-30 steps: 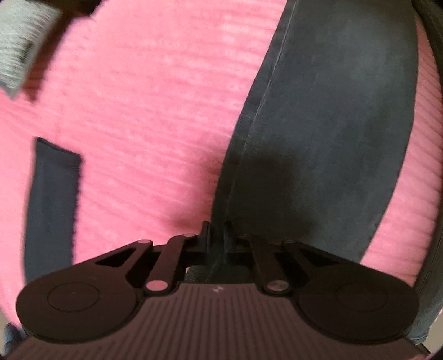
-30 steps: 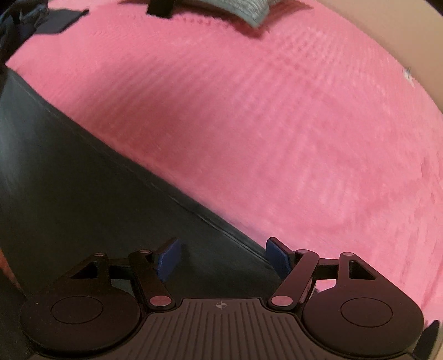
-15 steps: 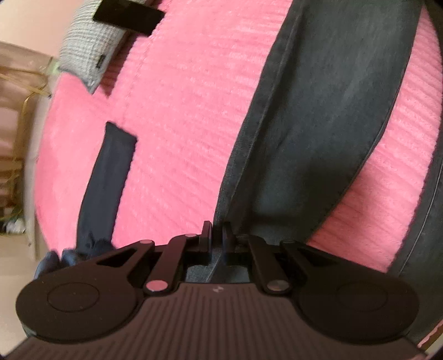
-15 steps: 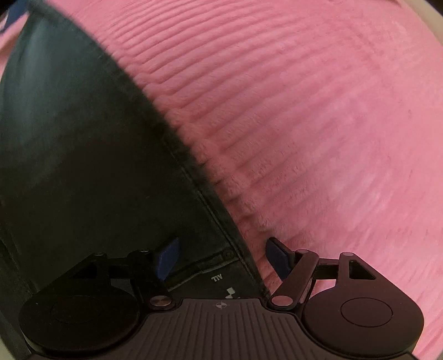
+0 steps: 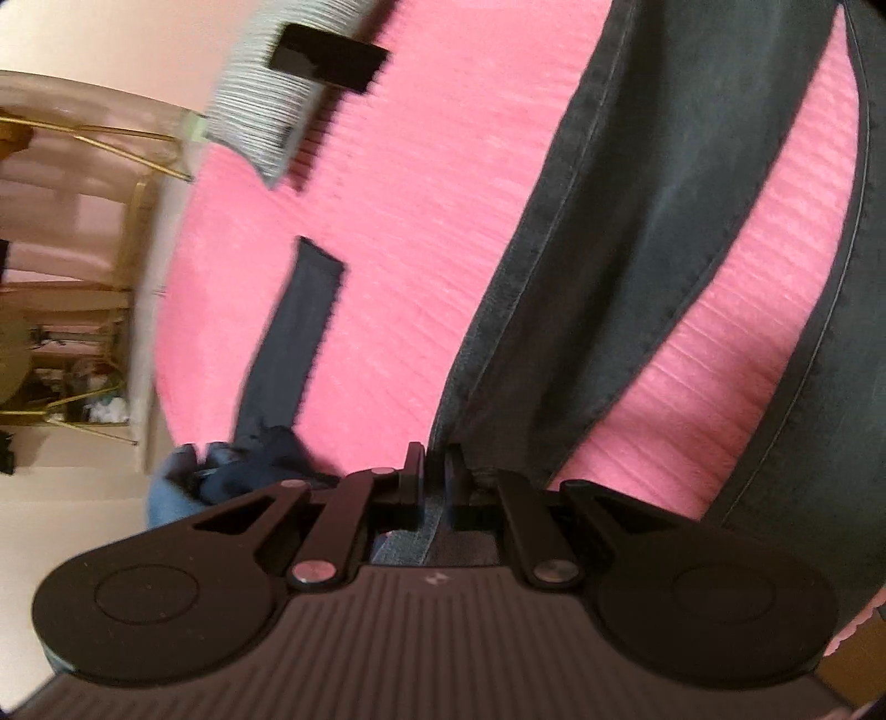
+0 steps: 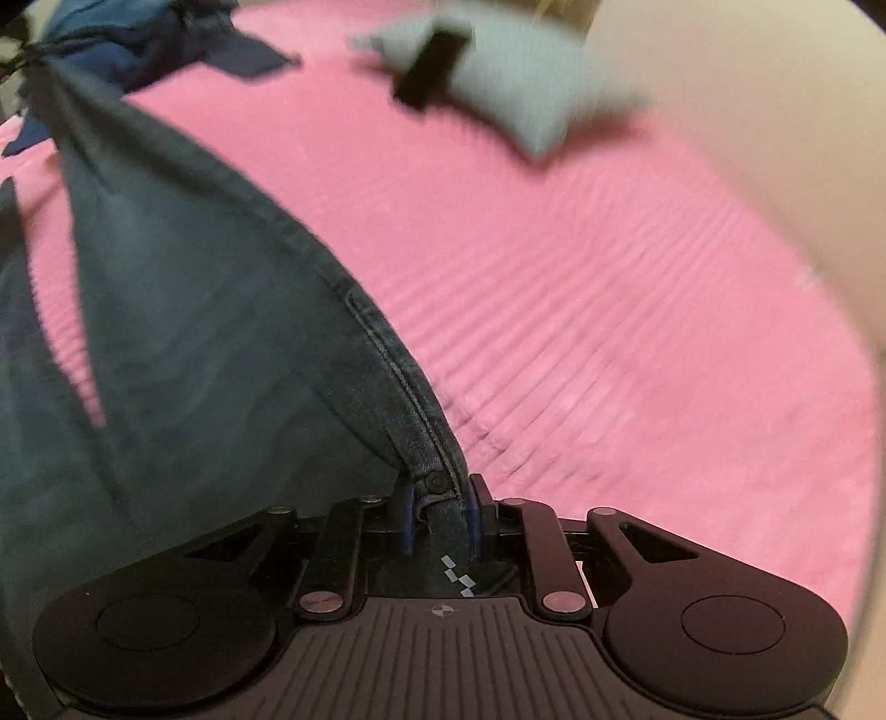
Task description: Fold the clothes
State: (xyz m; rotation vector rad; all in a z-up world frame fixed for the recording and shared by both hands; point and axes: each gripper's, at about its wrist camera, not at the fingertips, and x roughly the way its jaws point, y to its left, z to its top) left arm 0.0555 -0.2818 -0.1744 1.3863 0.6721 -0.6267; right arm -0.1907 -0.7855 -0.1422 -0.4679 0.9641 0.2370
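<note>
Dark denim jeans [image 6: 210,343] now sit clamped in your right gripper [image 6: 438,518]; half a second ago its blue pads stood apart over the fabric, and a second ago it hovered open above the trouser edge. Your left gripper [image 5: 435,479] is pinched on the jeans [image 5: 653,232] as before, fingers nearly together on a seamed edge. Right wrist view: the grip is at a riveted seam corner, probably the waistband, though blur makes that uncertain. Jeans are lifted off the pink ribbed blanket [image 6: 581,310], hanging between your two grippers. Their long axis runs away from each camera: in the left view, up and to the right toward the frame top; in the right view, up-left toward a heap of dark blue clothes [image 6: 127,44]. Grey pillow [image 5: 266,116] with a black tag lies at the far blanket edge. Separate navy strip [image 5: 293,332] lies flat left of the jeans.
</note>
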